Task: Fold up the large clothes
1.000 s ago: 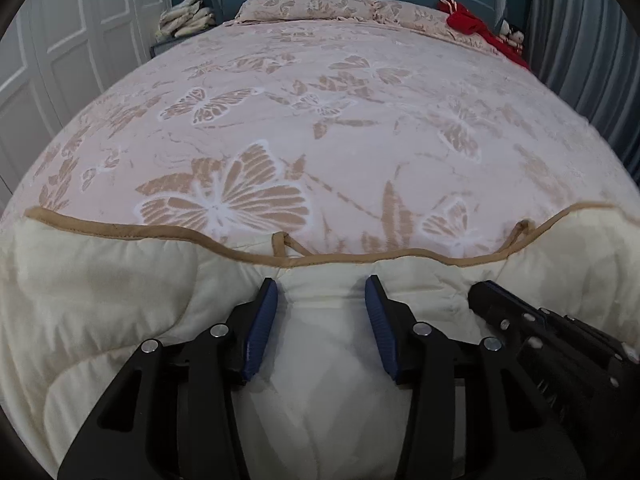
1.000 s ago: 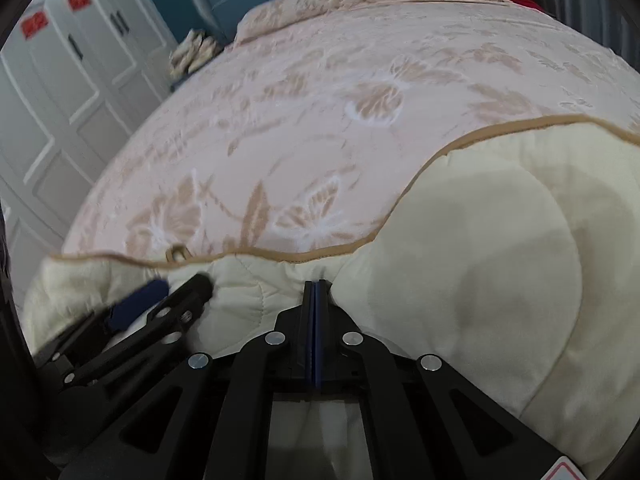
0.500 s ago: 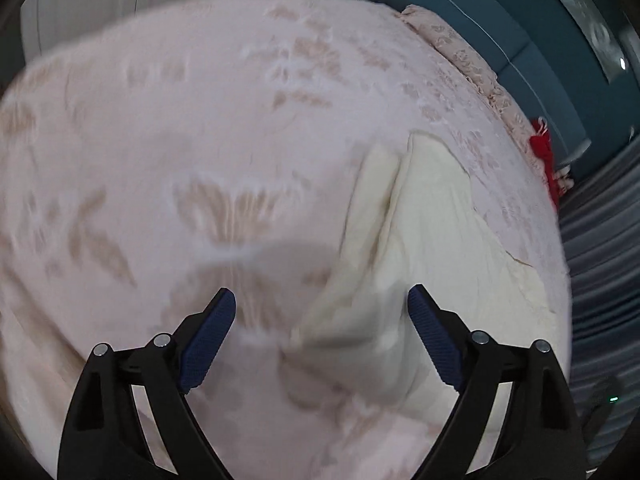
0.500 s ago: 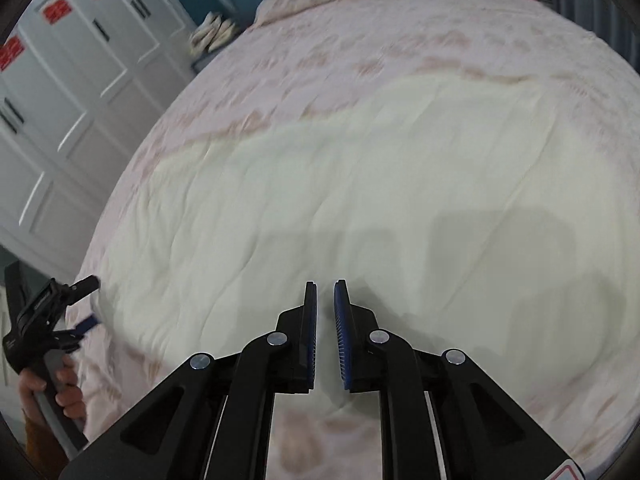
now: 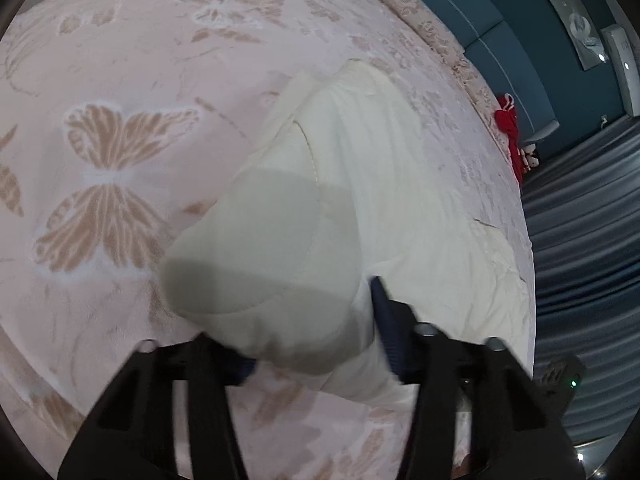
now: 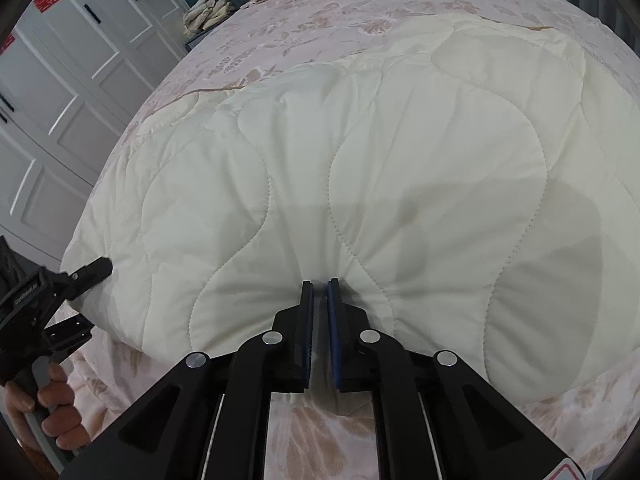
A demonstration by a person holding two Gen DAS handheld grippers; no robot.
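Observation:
A cream quilted comforter [image 6: 380, 168] lies folded over on a pink butterfly-print bed [image 5: 108, 176]. My right gripper [image 6: 320, 292] is shut on the comforter's near edge, the cloth pinched between its blue pads. My left gripper [image 5: 308, 340] is open, its jaws wide on either side of the comforter's folded corner [image 5: 264, 264], which bulges between them. The left gripper also shows at the left edge of the right wrist view [image 6: 52, 284], held in a hand, its tip against the comforter's corner.
White wardrobe doors [image 6: 60, 92] stand left of the bed. A blue headboard [image 5: 492, 28] and pillows are at the far end, with a red item [image 5: 508, 120] beside them. Grey curtains [image 5: 580, 220] hang to the right of the bed.
The comforter edge has been carried over, so its cream side now covers the bed. The left gripper has swung to the corner and its jaws now straddle it. The right gripper stays closed on the edge.

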